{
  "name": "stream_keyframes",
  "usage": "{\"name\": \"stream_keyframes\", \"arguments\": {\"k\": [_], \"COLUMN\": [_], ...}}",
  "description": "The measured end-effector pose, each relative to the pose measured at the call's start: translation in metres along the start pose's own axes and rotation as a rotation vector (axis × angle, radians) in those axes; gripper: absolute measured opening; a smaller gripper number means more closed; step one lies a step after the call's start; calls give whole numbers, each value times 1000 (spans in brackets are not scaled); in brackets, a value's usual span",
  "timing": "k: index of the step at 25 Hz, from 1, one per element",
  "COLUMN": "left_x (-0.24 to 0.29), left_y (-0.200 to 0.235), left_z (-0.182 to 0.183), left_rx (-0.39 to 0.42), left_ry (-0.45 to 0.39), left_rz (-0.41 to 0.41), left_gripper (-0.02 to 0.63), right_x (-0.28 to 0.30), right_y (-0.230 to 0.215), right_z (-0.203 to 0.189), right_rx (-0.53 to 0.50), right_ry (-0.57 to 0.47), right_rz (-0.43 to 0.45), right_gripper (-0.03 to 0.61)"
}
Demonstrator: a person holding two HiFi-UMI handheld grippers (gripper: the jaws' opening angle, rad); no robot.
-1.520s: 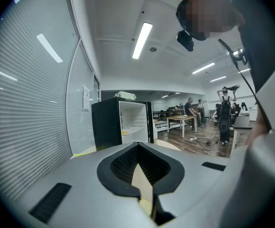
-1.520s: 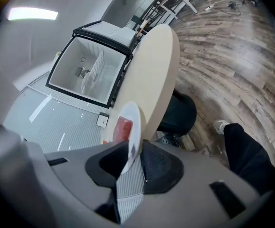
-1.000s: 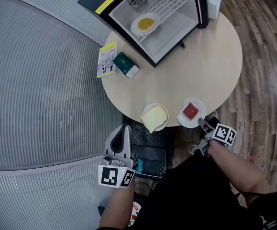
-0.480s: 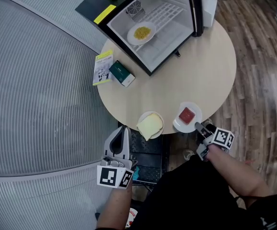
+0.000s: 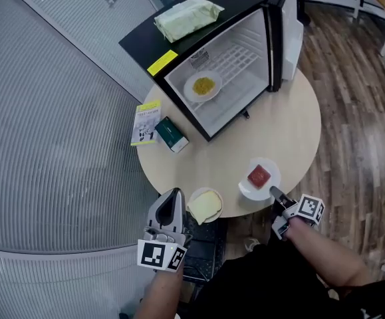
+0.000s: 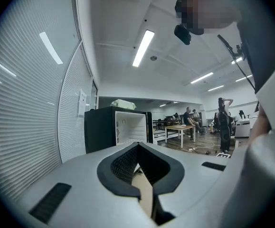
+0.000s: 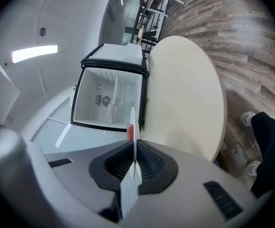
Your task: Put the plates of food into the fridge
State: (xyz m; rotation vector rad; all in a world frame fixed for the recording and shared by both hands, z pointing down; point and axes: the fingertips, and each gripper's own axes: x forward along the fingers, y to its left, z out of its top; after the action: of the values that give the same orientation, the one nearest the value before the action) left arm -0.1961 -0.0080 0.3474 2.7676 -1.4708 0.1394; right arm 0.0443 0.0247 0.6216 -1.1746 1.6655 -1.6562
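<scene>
A white plate with a red piece of food (image 5: pixel 259 177) hangs over the near edge of the round table (image 5: pixel 278 128). My right gripper (image 5: pixel 272 192) is shut on its near rim. In the right gripper view the plate (image 7: pixel 133 127) stands edge-on between the jaws of that gripper (image 7: pixel 135 161). A second plate with a pale yellow slab (image 5: pixel 205 205) lies at the table's near edge. My left gripper (image 5: pixel 174 196) is just left of it, apart from it, jaws together and holding nothing. The open fridge (image 5: pixel 258 42) holds a plate of yellow food (image 5: pixel 202 86) on its shelf.
A dark green box (image 5: pixel 171 135) and a leaflet (image 5: pixel 146 122) lie at the table's left edge. A green cloth (image 5: pixel 189 12) rests on the fridge top. The fridge door (image 5: pixel 286 18) stands open at the right. People and tables (image 6: pixel 194 120) are far off.
My right gripper has risen with the red-food plate and moved a little toward the fridge. My left gripper has come up beside the yellow-slab plate.
</scene>
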Motion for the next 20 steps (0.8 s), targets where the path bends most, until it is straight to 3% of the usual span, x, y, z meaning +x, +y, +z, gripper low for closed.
{"name": "stream_keyframes", "arguments": {"k": [20], "left_x": [89], "left_y": [14], "left_z": [44], "left_rx": [-6], "left_ry": [-95], "left_rz": [126], "left_gripper": [3], "right_x": [74], "right_y": [99], "right_z": [154], "right_rx": [-12], "right_ry": [24], "right_rz": [133], "right_gripper": [18]}}
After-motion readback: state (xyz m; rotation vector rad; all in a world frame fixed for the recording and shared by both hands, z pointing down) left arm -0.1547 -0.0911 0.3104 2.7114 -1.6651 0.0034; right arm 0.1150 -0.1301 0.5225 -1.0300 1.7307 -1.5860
